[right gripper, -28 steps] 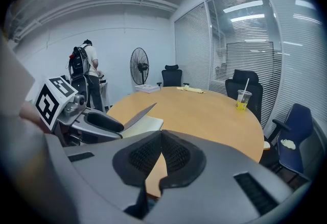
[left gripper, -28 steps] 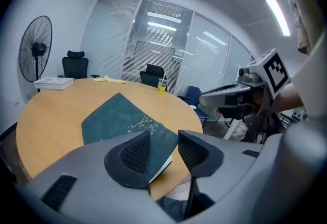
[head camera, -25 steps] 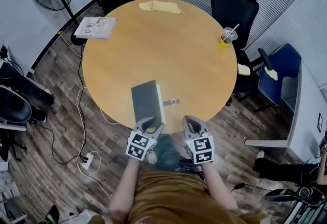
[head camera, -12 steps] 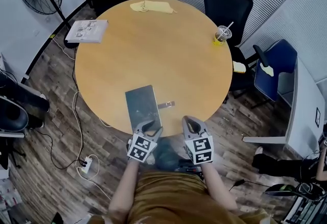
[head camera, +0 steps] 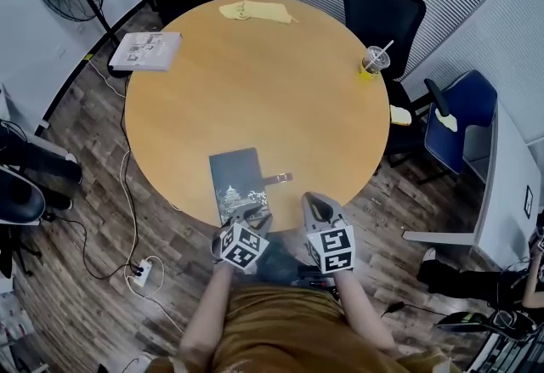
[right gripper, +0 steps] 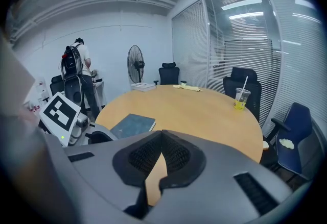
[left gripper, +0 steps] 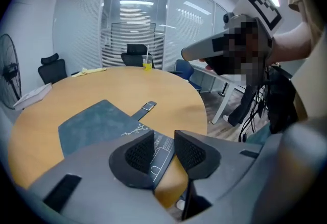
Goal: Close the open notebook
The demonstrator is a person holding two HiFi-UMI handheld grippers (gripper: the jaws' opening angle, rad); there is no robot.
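Hanging over the near rim of the round light-wooden desk (head camera: 255, 99), the left hand-held gripper (head camera: 252, 215) has its jaws apart and closing. The near corner of the dark blue-grey hardcover notebook (head camera: 235, 184) shows in the gap between them, and the pads do not visibly press on it. Just beside it, the right hand-held gripper (head camera: 319, 208) has its jaws together with nothing between them. The notebook lies closed and flat on the desk close to the near edge. Its dark strap with a metal clasp (head camera: 279, 179) is stretched out on the wood to the right. Farther off, a clear plastic cup of yellow drink with a straw (head camera: 372, 62) stands at the right rim. A white stack of printed paper (head camera: 146, 50) lies at the left rim, and a yellow cloth (head camera: 255, 12) lies at the far edge.
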